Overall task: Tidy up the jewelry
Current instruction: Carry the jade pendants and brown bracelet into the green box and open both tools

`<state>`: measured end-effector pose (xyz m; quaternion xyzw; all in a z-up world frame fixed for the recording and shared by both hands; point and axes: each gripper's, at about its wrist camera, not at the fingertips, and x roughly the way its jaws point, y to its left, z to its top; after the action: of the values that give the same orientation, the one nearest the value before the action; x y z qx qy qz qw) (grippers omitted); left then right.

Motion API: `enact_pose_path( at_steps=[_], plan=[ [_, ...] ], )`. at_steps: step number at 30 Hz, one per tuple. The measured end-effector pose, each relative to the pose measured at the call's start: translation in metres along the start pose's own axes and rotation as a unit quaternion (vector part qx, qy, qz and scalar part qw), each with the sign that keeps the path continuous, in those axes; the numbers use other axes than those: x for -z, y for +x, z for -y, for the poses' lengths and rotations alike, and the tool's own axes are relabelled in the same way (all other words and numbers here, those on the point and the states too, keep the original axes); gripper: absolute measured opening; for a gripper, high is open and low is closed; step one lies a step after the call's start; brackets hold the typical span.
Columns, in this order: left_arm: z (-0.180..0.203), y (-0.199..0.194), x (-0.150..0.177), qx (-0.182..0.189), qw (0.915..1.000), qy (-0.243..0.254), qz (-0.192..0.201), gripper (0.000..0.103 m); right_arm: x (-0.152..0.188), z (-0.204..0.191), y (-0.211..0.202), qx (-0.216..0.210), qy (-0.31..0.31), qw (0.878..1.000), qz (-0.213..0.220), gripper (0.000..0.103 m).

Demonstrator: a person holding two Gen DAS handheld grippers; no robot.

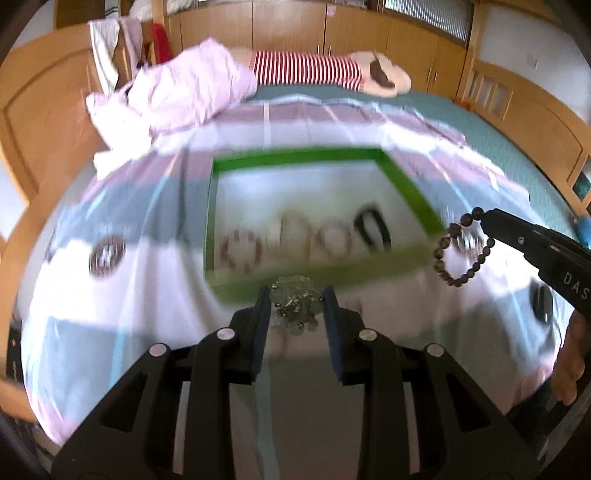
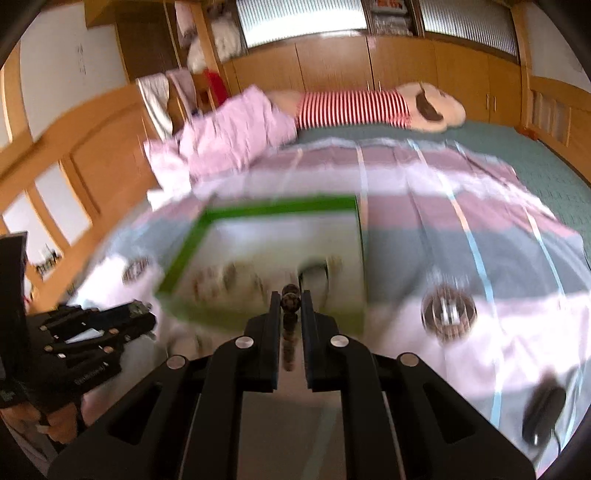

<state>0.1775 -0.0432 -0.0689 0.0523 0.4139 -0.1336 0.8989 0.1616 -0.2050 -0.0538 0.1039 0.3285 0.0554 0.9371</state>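
I have both grippers above the bed (image 1: 498,122), which is spread with a pink, grey and white striped quilt (image 1: 332,122). A green-rimmed tray (image 1: 406,184) lies on the quilt just ahead of them; motion blur smears everything in it, so I can only make out several ring-like shapes on its pale floor and cannot tell one piece from another.

My left gripper (image 1: 295,301) is set narrow, its blue pads closed on a tangle of pale green and silvery jewelry (image 1: 295,306) that bunches between the fingertips and hangs in front of the tray's near rim. I cannot tell whether it is a necklace or a bracelet.

My right gripper (image 2: 290,302) is almost fully closed, pinching a dark beaded bracelet (image 2: 289,299). From its own camera I see only a few beads stacked in the slit between the pads. From the left camera the same bracelet (image 1: 461,251) shows as a full loop of brown beads dangling from the black fingertips, off the tray's right edge and clear of the quilt.

In the right camera the left gripper (image 2: 138,310) appears at the lower left, held by a person's hand (image 2: 51,424), near the tray's left corner.

At the far end of the bed lie a crumpled pink blanket (image 1: 192,92) and a red-and-white striped plush toy (image 1: 306,70). Wooden cabinets (image 1: 288,29) line the wall behind.
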Motion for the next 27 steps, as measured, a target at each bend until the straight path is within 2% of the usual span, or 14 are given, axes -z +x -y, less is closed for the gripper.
enact_pose_path(
  at_steps=[3, 7, 14, 16, 17, 18, 19, 22, 27],
  plan=[
    [-0.006, 0.016, -0.035, -0.003, 0.9999, -0.012, 0.001, 0.029, -0.022, 0.001, 0.026, -0.014, 0.016, 1.0, -0.011, 0.011],
    [-0.021, 0.051, -0.069, 0.001, 0.999, -0.039, -0.024, 0.029, -0.034, -0.003, 0.07, -0.011, 0.02, 0.999, -0.04, 0.011],
    [-0.039, 0.113, -0.109, -0.04, 0.9967, -0.042, -0.056, 0.029, -0.038, -0.007, 0.129, 0.002, 0.021, 0.997, -0.075, 0.011],
    [-0.041, 0.129, -0.113, -0.038, 0.9959, -0.043, -0.07, 0.03, -0.038, -0.008, 0.142, 0.01, 0.017, 0.996, -0.083, 0.011],
    [-0.043, 0.139, -0.114, -0.04, 0.9949, -0.047, -0.08, 0.035, -0.037, -0.008, 0.146, 0.014, 0.016, 0.996, -0.088, 0.017],
    [-0.045, 0.146, -0.114, -0.042, 0.9939, -0.053, -0.087, 0.05, -0.036, -0.008, 0.147, 0.018, 0.017, 0.996, -0.09, 0.026],
    [-0.048, 0.149, -0.112, -0.043, 0.9932, -0.062, -0.088, 0.055, -0.034, -0.007, 0.145, 0.017, 0.022, 0.995, -0.091, 0.044],
    [-0.057, 0.138, -0.103, -0.033, 0.9934, -0.073, -0.082, 0.056, -0.027, -0.004, 0.121, 0.001, 0.024, 0.997, -0.071, 0.046],
    [-0.063, 0.076, -0.075, -0.025, 0.9967, -0.069, -0.033, 0.055, -0.006, -0.01, 0.071, -0.013, 0.004, 0.999, -0.047, 0.046]
  ],
)
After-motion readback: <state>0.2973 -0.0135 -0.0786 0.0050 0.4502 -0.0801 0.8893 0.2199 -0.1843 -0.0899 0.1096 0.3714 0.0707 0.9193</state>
